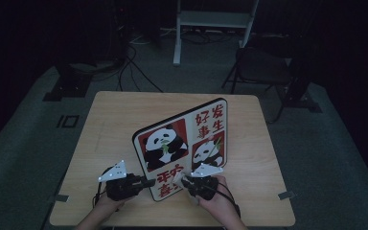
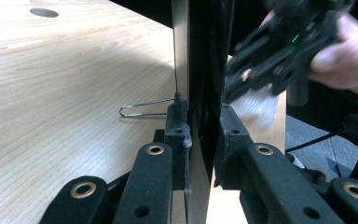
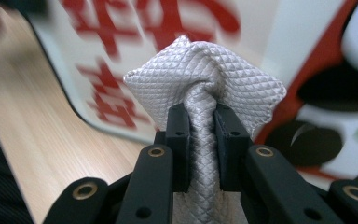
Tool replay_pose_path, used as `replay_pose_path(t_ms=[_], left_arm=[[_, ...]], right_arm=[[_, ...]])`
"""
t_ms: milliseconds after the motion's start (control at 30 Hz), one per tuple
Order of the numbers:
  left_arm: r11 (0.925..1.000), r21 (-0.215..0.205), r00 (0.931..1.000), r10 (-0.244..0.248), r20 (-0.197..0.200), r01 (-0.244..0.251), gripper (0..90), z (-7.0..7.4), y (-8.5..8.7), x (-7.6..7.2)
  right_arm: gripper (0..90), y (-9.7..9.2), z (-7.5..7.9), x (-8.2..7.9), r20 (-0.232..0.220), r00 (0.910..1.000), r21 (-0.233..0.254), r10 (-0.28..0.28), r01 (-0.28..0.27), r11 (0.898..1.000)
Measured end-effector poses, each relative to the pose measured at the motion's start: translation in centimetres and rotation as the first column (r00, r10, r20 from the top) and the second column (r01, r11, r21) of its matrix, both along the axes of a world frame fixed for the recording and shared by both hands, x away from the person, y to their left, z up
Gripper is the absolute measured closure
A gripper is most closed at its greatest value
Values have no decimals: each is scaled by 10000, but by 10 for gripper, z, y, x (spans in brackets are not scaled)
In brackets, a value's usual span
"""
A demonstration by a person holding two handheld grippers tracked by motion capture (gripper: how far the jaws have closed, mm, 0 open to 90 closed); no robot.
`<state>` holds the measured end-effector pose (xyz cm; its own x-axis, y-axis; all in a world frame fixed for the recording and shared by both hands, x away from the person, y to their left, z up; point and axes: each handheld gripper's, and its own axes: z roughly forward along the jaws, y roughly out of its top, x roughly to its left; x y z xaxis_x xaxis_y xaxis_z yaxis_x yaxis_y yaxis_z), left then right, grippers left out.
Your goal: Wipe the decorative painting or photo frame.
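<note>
Panda picture board, a flat rounded-corner wooden panel printed with two black-and-white pandas on red fields and red Chinese characters on white, stands upright near the front of the light wood-grain bench, tilted back a little and turned at an angle to the bench edge. A thin wire foot juts from its plain wooden back and rests on the bench.

The left tongs are clamped on the board's lower edge; the left gripper view shows the pads pressing the panel from both faces. The right tongs are clamped on a bunched, pale grey cloth with a diamond weave, which puffs out past the tips just in front of the printed face, by the red characters at the lower corner.

The step in hand looks like wiping the printed face. To do it well, the left grip should hold firm and low so the panel cannot swing or tip on its wire foot, while the right presses the cloth lightly and flat, sweeping along the face rather than pushing hard into it. Too much pressure could shove the board backward.
</note>
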<state>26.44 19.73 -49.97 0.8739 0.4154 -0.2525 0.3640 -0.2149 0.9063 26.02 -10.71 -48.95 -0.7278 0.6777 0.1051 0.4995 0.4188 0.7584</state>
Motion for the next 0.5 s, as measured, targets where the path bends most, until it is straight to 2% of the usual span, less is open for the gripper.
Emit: replay_pose_path(t_ms=[133, 267, 400, 500], left_arm=[[10000, 16, 10000, 10, 4, -10, 791, 0, 0, 0], [10000, -1, 10000, 9, -14, -9, 791, 0, 0, 0], [10000, 5, 10000, 12, -13, -12, 791, 0, 0, 0], [10000, 11, 10000, 2, -22, -2, 791, 0, 0, 0]], right_arm=[[779, 2, 30, -2, 690, 9976, 520, 82, -118, 9986], [779, 2, 58, -2, 1399, 9902, 916, 33, -163, 9957], [778, 1, 87, 0, 2155, 9764, 1368, -134, -166, 9905], [778, 1, 108, 2, 2689, 9628, 1666, -255, -204, 9858]])
